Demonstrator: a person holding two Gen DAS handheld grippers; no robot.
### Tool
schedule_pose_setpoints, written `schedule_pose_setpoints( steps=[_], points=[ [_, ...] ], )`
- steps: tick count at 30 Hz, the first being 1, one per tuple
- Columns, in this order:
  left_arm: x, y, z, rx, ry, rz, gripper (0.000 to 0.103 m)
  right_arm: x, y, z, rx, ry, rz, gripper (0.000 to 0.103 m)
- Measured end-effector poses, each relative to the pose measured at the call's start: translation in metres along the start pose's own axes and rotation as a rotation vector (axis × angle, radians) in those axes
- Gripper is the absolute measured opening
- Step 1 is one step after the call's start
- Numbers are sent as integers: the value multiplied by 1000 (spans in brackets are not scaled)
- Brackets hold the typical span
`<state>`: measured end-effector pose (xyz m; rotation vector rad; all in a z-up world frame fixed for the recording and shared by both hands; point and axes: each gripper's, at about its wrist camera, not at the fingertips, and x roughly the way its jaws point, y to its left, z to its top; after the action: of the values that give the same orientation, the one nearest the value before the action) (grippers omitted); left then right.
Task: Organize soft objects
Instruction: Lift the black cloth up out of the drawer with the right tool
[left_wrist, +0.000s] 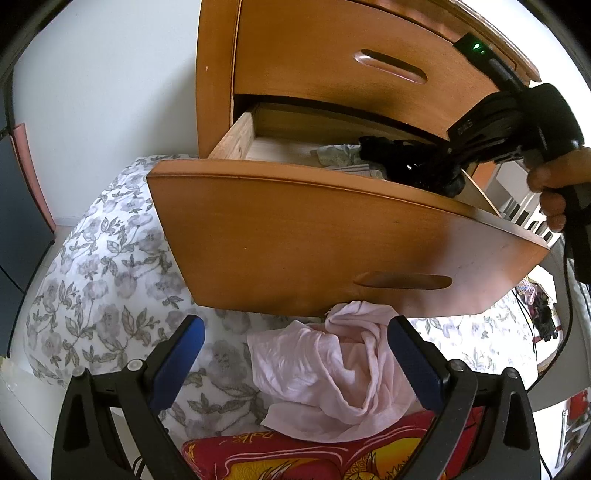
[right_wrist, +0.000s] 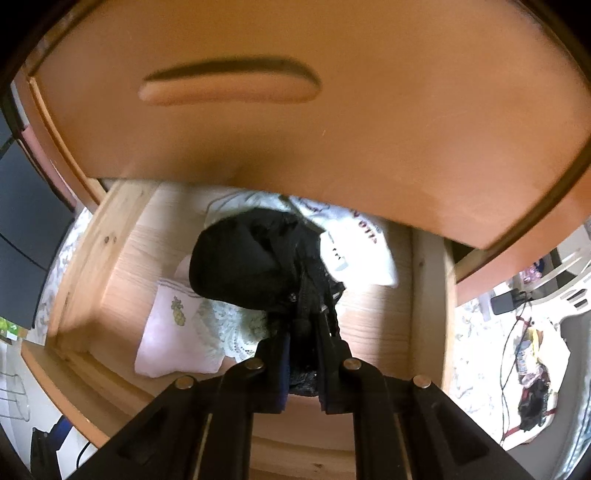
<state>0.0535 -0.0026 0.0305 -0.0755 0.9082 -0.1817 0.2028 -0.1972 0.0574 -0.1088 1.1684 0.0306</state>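
Observation:
A crumpled pale pink cloth (left_wrist: 332, 376) lies on the floral bedding (left_wrist: 110, 277), just below the open wooden drawer (left_wrist: 314, 236). My left gripper (left_wrist: 295, 326) hovers over it, open, its blue pads either side of the cloth and apart from it. My right gripper (right_wrist: 303, 332) points down into the drawer (right_wrist: 373, 317) and is shut on a black lace garment (right_wrist: 251, 258), which hangs bunched from the fingers above the folded things inside. In the left wrist view the right gripper (left_wrist: 417, 166) reaches into the drawer from the right, held by a hand (left_wrist: 554, 184).
Inside the drawer lie a folded pink-white cloth (right_wrist: 173, 332), a pale lace piece (right_wrist: 225, 325) and a white printed cloth (right_wrist: 354, 251). The shut upper drawer (right_wrist: 295, 110) overhangs closely. A red and yellow patterned cloth (left_wrist: 295, 458) lies under the left gripper. Cables and clutter sit at right (right_wrist: 532, 350).

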Motion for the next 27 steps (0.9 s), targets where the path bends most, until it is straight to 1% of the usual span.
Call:
schedule_pose_setpoints(
  steps=[4,13,17,24,27],
  points=[
    [0,-1,-1,2,1,5,99,-22,-1,-5,-23,-55,-33,12],
    [-1,-2,-1,3,5,16,99,-59,-6,-4,-24,-164,-59,12],
    [-2,-3,-1,7,7,23,99,-78,-3,-4,-34,-233,-78,12],
    [-2,-2,-1,5,11,31,99,-113,-7,-7,-19,-309,-75,12],
    [-3,-3,-1,8,10,40,99,-126,-9,-10,-18,-334,-55,12]
  ],
)
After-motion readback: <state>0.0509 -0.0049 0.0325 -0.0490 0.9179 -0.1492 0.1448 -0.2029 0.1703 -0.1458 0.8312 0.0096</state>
